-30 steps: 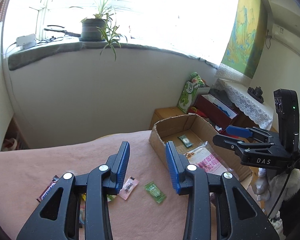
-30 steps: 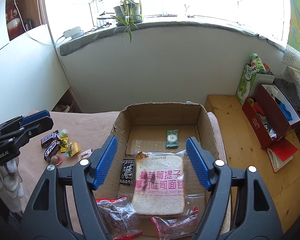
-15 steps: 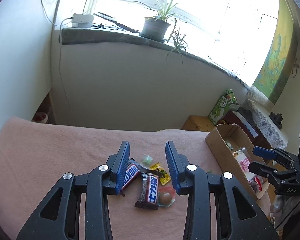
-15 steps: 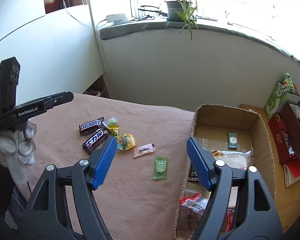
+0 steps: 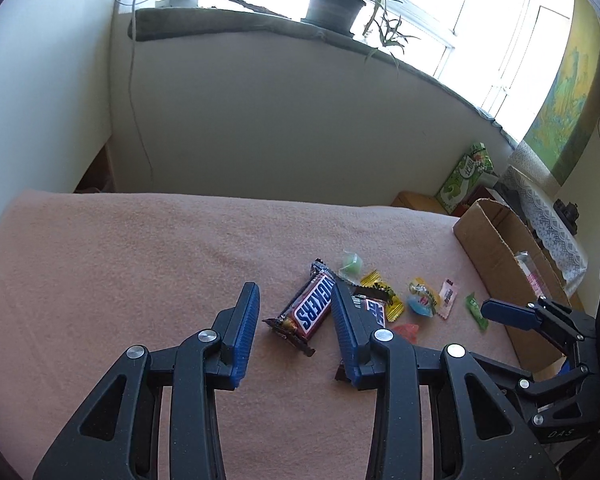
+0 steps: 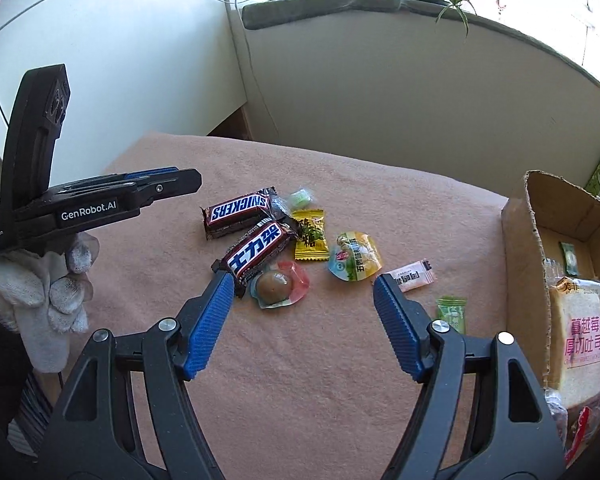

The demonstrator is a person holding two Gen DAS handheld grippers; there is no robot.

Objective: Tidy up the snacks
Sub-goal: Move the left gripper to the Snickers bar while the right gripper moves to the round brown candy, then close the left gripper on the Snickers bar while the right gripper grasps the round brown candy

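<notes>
A pile of snacks lies on the pink cloth: a Snickers bar (image 5: 311, 307) (image 6: 236, 213), a second bar with Chinese lettering (image 6: 257, 250), a yellow candy (image 6: 309, 234), a jelly cup (image 6: 278, 285), a round packet (image 6: 354, 257), a pink sachet (image 6: 410, 276) and a green candy (image 6: 452, 314). My left gripper (image 5: 294, 320) is open and empty, its fingers either side of the Snickers bar, above it. My right gripper (image 6: 303, 304) is open and empty, over the jelly cup and round packet. A cardboard box (image 6: 518, 232) (image 5: 488, 248) on the right holds a bread pack (image 6: 584, 340).
The cloth-covered table (image 6: 300, 380) ends at a white wall under a windowsill with a potted plant (image 5: 334, 4). A green carton (image 5: 466, 176) and other boxes stand on the floor beyond the cardboard box. The gloved hand holding the left gripper (image 6: 48, 292) is at left.
Both grippers have swung left from the cardboard box to the snack pile and come lower and closer. Both have stayed open and empty.
</notes>
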